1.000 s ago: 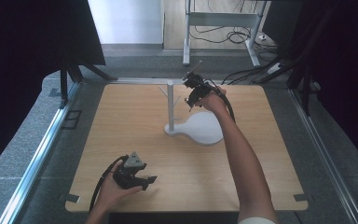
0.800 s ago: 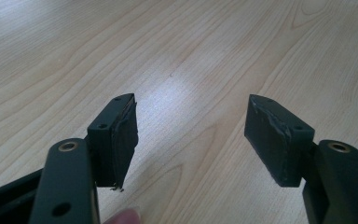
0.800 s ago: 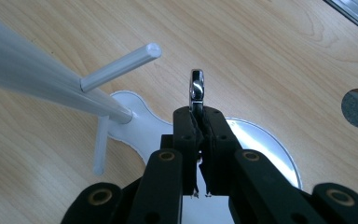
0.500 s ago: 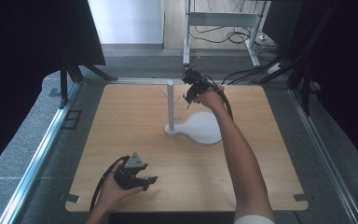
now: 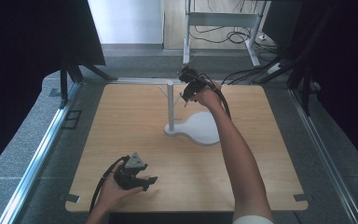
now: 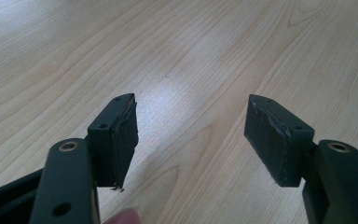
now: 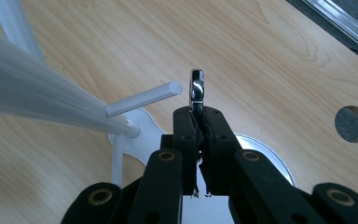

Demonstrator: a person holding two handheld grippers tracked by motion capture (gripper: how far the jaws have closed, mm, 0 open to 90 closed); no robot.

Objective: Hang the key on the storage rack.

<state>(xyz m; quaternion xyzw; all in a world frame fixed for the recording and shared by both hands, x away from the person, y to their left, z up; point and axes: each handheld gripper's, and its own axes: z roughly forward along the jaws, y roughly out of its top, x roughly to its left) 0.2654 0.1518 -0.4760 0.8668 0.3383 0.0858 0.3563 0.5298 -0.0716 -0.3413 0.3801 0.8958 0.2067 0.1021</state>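
pale wooden worktop [image 5: 121, 121], white peg stand [image 5: 170, 107] mid-surface, right claw [image 7: 197, 116] clenched on shiny metal ring [image 7: 196, 91] beside a peg [image 7: 144, 99], left claw [image 6: 191, 135] released, resting near front edge

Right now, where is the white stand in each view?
High view: the white stand rises at the table's middle, left of the right gripper.
Right gripper view: its post and pegs cross the left side.
Left gripper view: bare wooden table.
Shared landmark: the table.

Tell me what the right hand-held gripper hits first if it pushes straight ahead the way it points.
Probably the white peg of the stand: the right hand-held gripper, shut on a shiny metal ring, points just beside its tip; depth is unclear.
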